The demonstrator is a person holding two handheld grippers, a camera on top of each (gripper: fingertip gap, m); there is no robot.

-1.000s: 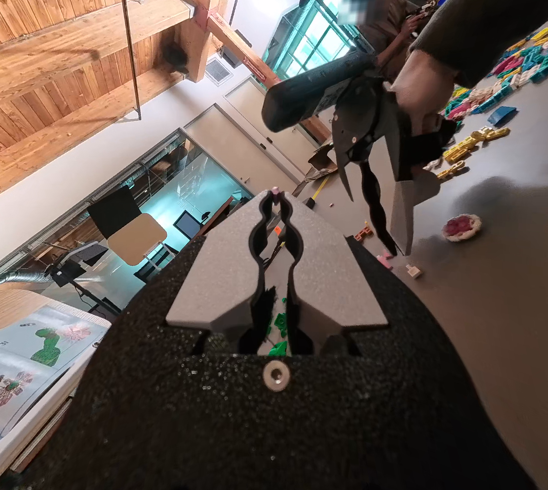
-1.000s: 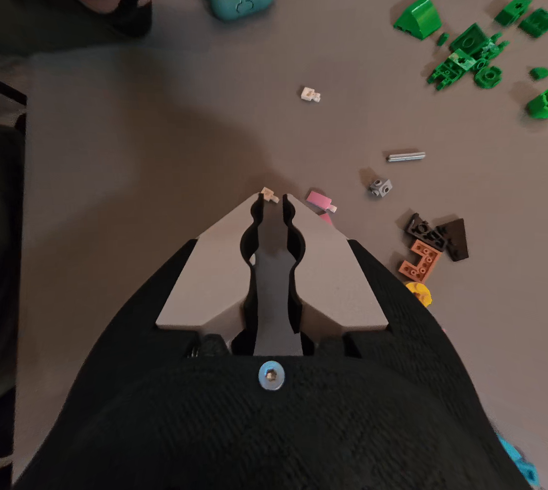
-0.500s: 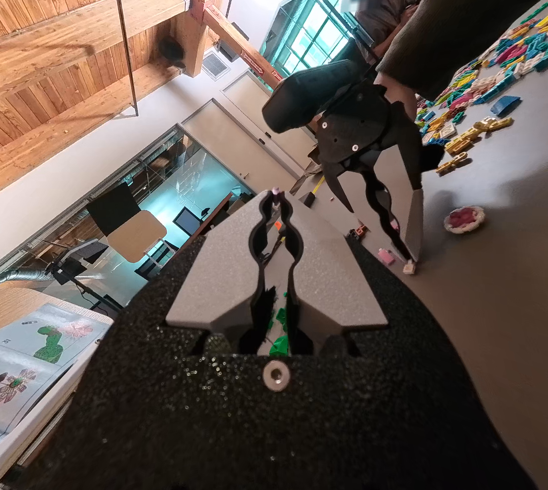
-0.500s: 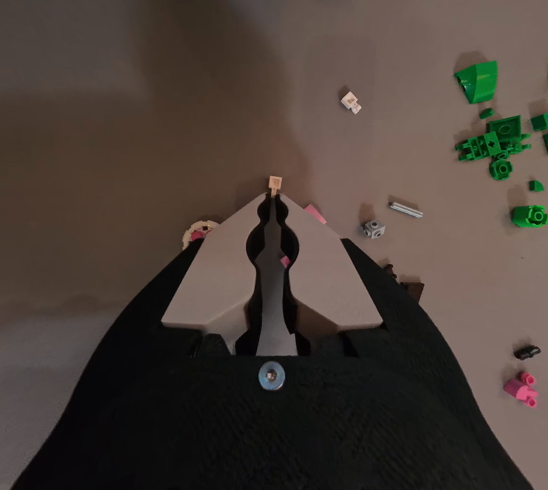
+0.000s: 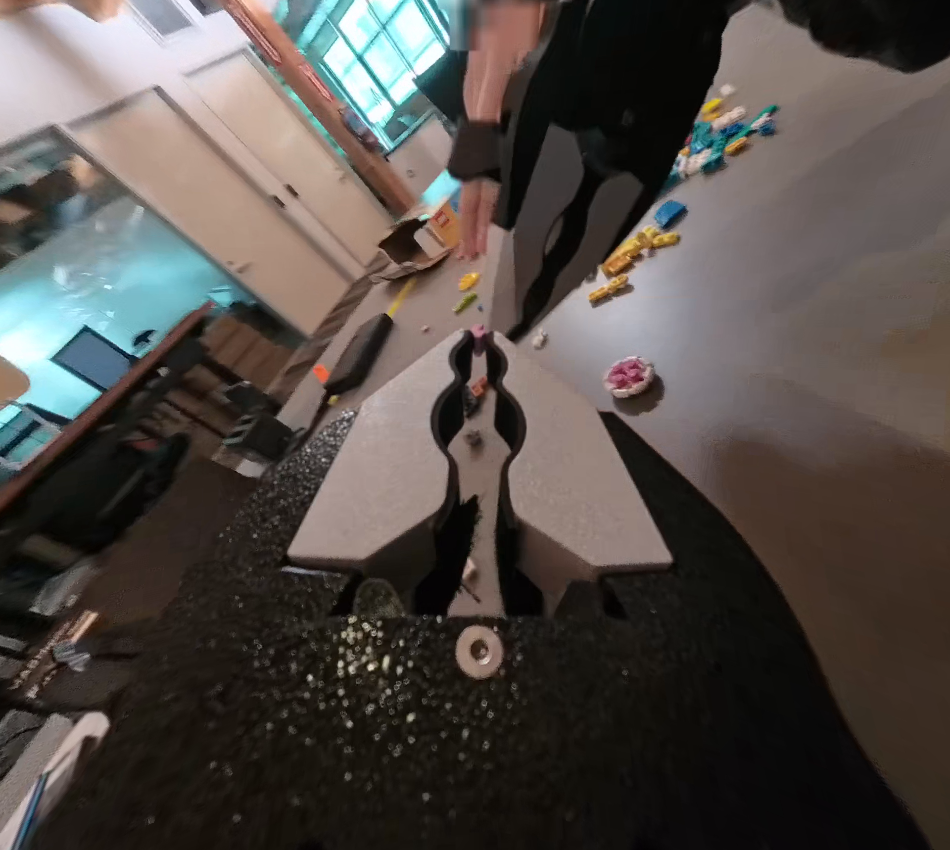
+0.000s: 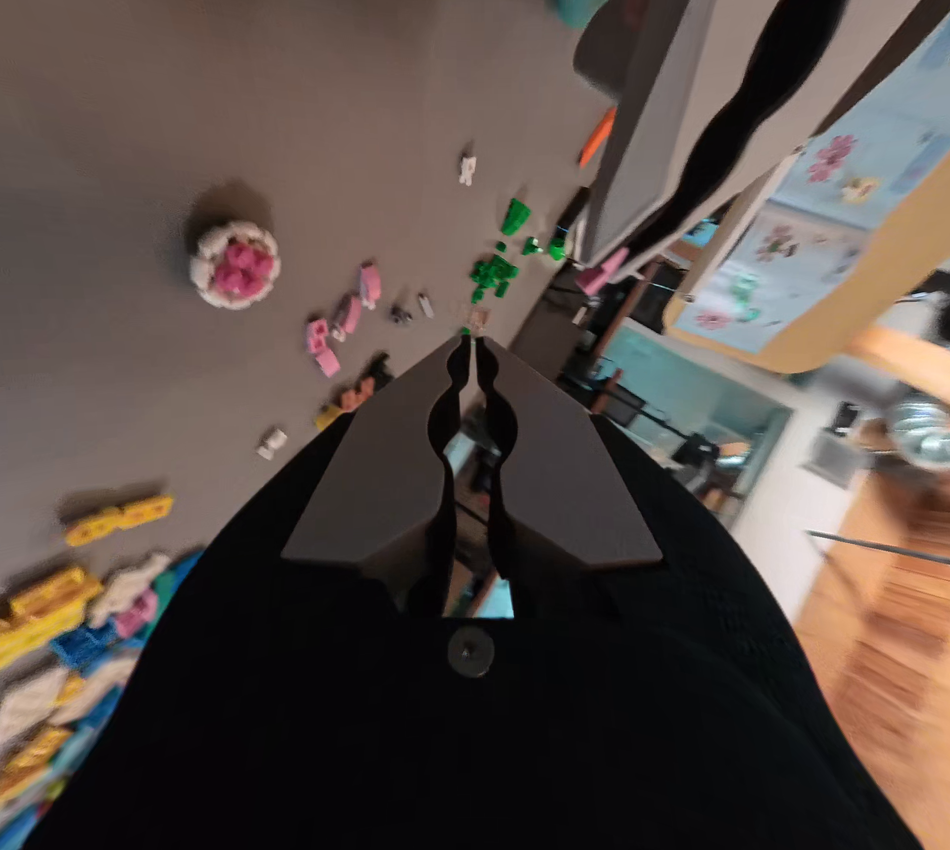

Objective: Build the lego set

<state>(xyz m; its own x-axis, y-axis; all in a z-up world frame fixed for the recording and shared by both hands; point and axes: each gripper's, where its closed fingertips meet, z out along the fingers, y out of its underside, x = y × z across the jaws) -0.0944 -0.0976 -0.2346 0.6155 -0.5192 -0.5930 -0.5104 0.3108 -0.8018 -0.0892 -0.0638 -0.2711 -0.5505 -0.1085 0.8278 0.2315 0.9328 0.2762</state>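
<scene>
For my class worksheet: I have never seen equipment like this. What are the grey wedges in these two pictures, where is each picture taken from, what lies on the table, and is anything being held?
No robot is here. A person holds a two-finger gripper in each hand, and each carries a camera that looks along its grey fingers. One picture is from the left gripper, closed on a small pink piece. The other is from the right gripper, which seems closed on a small tan piece. Each gripper also shows farther off in the other's picture. On the grey table lie a round pink-and-white flower, green pieces, pink pieces and yellow pieces. An open instruction booklet sits beyond.
</scene>
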